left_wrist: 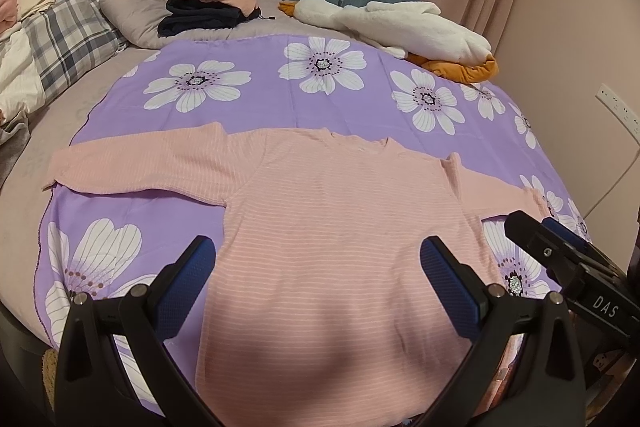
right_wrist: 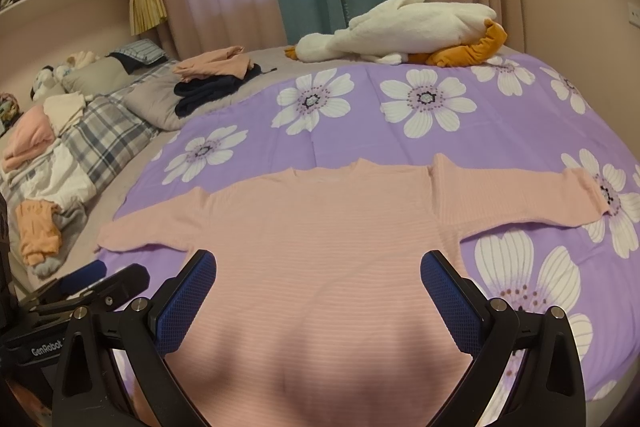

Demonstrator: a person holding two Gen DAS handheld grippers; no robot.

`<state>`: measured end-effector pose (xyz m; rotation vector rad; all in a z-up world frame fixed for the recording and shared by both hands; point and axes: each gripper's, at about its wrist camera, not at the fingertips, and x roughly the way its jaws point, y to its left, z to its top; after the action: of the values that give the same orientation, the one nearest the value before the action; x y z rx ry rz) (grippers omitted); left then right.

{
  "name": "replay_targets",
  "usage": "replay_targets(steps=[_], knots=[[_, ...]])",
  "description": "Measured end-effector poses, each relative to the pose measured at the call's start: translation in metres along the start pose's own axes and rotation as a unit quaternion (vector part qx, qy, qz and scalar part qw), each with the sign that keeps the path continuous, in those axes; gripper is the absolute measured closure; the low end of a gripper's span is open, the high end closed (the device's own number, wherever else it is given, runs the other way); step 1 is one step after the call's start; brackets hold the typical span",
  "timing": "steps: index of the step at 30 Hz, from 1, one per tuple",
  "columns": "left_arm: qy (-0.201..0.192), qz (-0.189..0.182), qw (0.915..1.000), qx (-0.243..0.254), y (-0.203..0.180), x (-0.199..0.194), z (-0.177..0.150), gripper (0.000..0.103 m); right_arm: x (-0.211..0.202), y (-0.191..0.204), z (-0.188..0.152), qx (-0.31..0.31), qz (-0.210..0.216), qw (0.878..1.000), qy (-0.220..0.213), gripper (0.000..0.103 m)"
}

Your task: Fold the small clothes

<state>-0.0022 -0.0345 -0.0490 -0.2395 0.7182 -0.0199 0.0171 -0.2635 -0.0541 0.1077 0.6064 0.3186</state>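
Left wrist view: pink sweater [left_wrist: 340, 227] lies flat (sleeves spread); both grippers' jaws wide apart, empty.

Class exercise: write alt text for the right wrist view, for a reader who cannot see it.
A pink top lies flat, sleeves spread, on a purple flowered sheet, framed by the open right gripper. Behind lie a white plush goose and folded clothes; the left gripper shows at lower left.

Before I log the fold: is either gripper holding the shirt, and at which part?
Nothing is held. The left gripper and right gripper are open above the shirt.
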Motion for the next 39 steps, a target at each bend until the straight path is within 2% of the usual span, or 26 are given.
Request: replay_targets(steps=[10, 27, 39], knots=[[0.002, -0.002, 1.0000, 0.003, -0.005, -0.001, 0.000, 0.001, 0.000, -0.002, -0.001, 0.001, 0.001, 1.000, 0.000, 0.001], [0.014, -0.028, 0.9995, 0.002, -0.006, 0.005, 0.001, 0.001, -0.002, -0.005, 0.000, 0.006, -0.002, 1.000, -0.001, 0.001], [0.039, -0.033, 0.9987, -0.001, -0.011, 0.026, -0.001, 0.001, -0.013, -0.044, 0.002, 0.043, -0.023, 0.999, -0.002, 0.001]])
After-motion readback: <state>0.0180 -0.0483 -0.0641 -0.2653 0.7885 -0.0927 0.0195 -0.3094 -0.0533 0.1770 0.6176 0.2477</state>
